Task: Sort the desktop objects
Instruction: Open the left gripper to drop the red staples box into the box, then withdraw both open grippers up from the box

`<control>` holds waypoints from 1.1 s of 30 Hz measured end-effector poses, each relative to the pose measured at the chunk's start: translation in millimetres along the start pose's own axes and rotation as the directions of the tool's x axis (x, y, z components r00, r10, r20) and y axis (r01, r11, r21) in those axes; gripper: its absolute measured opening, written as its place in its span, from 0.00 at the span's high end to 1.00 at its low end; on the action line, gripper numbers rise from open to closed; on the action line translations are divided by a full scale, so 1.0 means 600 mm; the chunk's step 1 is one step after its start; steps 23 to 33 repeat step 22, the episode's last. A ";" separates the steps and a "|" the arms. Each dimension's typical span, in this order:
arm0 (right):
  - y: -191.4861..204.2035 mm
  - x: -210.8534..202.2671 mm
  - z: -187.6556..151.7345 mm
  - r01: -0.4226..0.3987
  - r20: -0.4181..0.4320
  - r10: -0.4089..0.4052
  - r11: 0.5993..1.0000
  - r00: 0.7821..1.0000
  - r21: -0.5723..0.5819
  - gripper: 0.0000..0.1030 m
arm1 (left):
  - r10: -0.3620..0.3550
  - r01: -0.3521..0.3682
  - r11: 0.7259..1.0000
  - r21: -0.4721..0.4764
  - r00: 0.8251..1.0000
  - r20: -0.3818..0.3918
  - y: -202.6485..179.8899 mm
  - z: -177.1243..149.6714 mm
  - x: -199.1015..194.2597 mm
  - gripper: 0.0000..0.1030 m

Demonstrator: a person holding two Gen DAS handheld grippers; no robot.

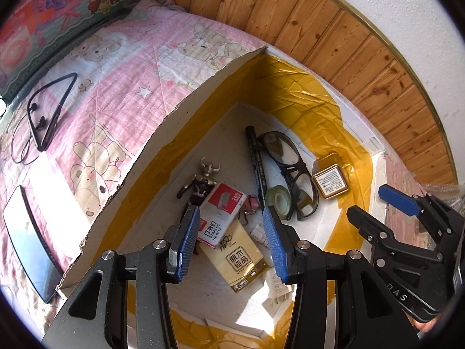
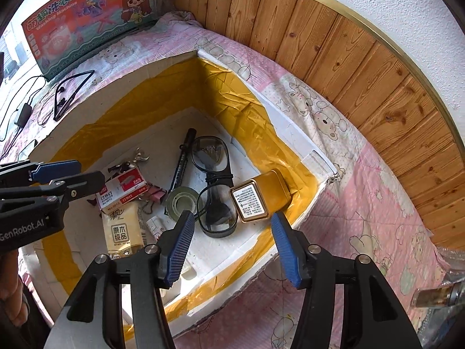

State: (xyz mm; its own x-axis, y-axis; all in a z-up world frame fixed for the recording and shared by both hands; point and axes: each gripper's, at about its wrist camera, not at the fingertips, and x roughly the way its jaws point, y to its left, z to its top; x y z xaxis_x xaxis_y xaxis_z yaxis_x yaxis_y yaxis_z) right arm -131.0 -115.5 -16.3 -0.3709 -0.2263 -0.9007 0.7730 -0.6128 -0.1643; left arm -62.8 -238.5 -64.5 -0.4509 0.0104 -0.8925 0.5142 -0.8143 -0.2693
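A white foam box [image 1: 174, 122] [image 2: 293, 133] lined with yellow tape sits on a pink quilt. Inside lie a staples box [image 1: 222, 212] [image 2: 123, 192], a tissue pack [image 1: 239, 257] [image 2: 122, 232], a toy figure [image 1: 200, 183], a black marker [image 1: 257, 163] [image 2: 181, 160], a tape roll [image 1: 279, 197] [image 2: 181, 202], safety glasses [image 1: 290, 168] [image 2: 213, 180] and a gold tin [image 1: 330, 181] [image 2: 255, 197]. My left gripper [image 1: 231, 244] [image 2: 58, 174] is open and empty above the staples box. My right gripper [image 2: 232, 247] [image 1: 375, 206] is open and empty above the glasses and tin.
A neckband earphone [image 1: 49, 110] [image 2: 69, 93] and a phone [image 1: 29, 241] lie on the quilt [image 1: 116, 87] left of the box. A toy washing machine carton [image 2: 87, 20] stands at the back. A wooden wall panel [image 2: 363, 72] runs behind.
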 end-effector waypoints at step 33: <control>0.098 -0.074 -0.075 -0.051 -0.005 0.051 0.985 0.999 -0.165 0.42 | 0.017 -0.028 0.997 0.070 0.988 0.151 -0.004 -0.018 -0.084 0.51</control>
